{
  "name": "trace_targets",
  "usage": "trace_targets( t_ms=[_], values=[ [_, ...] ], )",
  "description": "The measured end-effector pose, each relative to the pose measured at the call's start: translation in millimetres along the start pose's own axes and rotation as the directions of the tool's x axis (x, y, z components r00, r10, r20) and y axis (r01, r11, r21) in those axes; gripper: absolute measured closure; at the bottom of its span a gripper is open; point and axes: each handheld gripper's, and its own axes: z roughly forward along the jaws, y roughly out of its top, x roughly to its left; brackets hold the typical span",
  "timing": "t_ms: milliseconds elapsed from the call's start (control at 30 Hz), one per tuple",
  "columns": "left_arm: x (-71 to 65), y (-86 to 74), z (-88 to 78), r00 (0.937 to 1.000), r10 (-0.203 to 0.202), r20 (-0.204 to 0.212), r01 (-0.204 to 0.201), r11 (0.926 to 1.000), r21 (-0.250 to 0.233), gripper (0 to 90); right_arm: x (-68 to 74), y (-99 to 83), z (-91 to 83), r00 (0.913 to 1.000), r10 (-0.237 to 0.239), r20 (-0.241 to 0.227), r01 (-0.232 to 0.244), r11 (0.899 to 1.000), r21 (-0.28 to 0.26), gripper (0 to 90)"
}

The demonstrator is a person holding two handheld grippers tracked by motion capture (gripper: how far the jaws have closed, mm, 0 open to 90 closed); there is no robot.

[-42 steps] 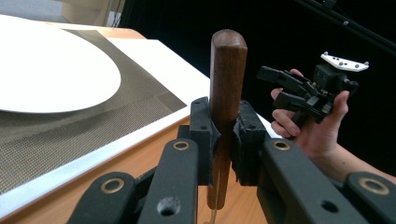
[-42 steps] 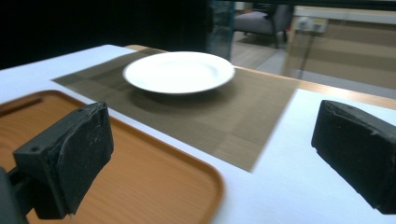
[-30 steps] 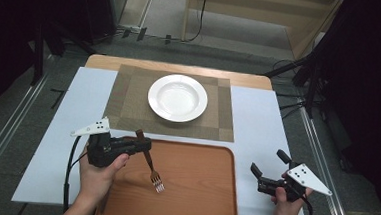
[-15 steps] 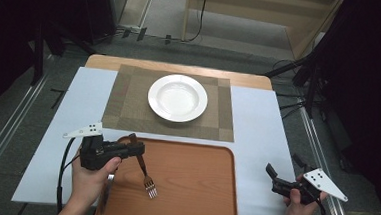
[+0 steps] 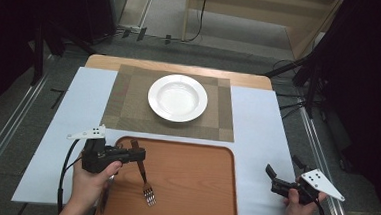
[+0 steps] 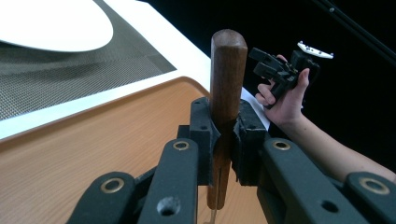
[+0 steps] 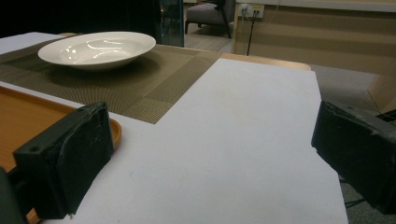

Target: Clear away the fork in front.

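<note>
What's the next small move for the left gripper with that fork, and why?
Probably carry the fork up off the tray toward the placemat beside the plate. The left gripper is clamped on its wooden handle, tines hanging over the tray, and the place setting has no cutlery. The right gripper waits open at the table edge.

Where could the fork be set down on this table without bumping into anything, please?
The bare white table right of the placemat is free, as is the strip left of it. Most of the tray is bare to the right of the fork held in the left gripper. The plate takes up the placemat's middle.
</note>
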Motion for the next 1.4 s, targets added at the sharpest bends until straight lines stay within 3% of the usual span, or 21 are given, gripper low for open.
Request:
trace_targets(
  t_ms=[200, 433, 633, 733, 800, 867, 1033, 1100, 1200, 1300, 1400],
  values=[
    [10.5, -2.7, 0.8, 0.9994, -0.033, 0.008, 0.033, 0.9994, 0.006, 79.1, -2.9, -2.2, 0.4, 0.9998, 0.020, 0.004, -0.020, 1.000, 0.003, 0.0],
    [28.6, -6.1, 0.2, 0.9946, -0.097, 0.037, 0.097, 0.9953, 0.006, 78.9, -2.8, -2.9, 1.2, 0.9998, 0.021, 0.005, -0.021, 1.000, 0.006, 0.0],
    [44.9, -9.9, -0.5, 0.9916, -0.128, 0.017, 0.128, 0.9918, 0.006, 77.0, -3.1, -3.4, 1.8, 0.9998, 0.021, 0.007, -0.021, 1.000, 0.007, 0.0],
    [54.4, -13.8, -1.8, 0.9883, -0.151, -0.024, 0.150, 0.9885, -0.013, 72.2, -3.1, -3.8, 1.9, 0.9997, 0.024, 0.009, -0.024, 1.000, 0.008, 0.0],
    [59.6, -16.0, -2.3, 0.9852, -0.170, -0.021, 0.170, 0.9854, -0.014, 71.4, -3.6, -4.1, 2.3, 0.9997, 0.023, 0.012, -0.023, 1.000, 0.006, 0.0],
    [61.1, -17.5, -1.0, 0.9848, -0.154, -0.081, 0.154, 0.9880, 0.004, 70.2, -3.9, -4.5, 2.2, 0.9996, 0.027, 0.009, -0.027, 1.000, 0.006, 0.0],
    [63.5, -19.2, 2.8, 0.9820, -0.143, -0.124, 0.148, 0.9886, 0.030, 67.7, -4.8, -5.1, 2.6, 0.9993, 0.035, 0.011, -0.035, 0.999, 0.006, 0.0],
    [63.9, -19.7, 4.6, 0.9786, -0.139, -0.152, 0.147, 0.9878, 0.049, 65.9, -4.6, -5.3, 2.8, 0.9993, 0.037, 0.012, -0.037, 0.999, 0.006, 0.0],
    [64.0, -20.6, 8.2, 0.9687, -0.128, -0.213, 0.148, 0.9857, 0.081, 62.0, -4.6, -5.5, 3.2, 0.9992, 0.037, 0.016, -0.037, 0.999, 0.006, 0.0],
    [63.9, -21.3, 11.6, 0.9624, -0.112, -0.247, 0.143, 0.9834, 0.111, 60.3, -5.0, -5.9, 3.3, 0.9990, 0.040, 0.019, -0.040, 0.999, 0.006, 0.0],
    [62.4, -21.0, 14.3, 0.9605, -0.095, -0.262, 0.133, 0.9822, 0.132, 59.1, -5.1, -6.1, 2.9, 0.9985, 0.051, 0.021, -0.051, 0.999, 0.007, 0.0]
  ],
)
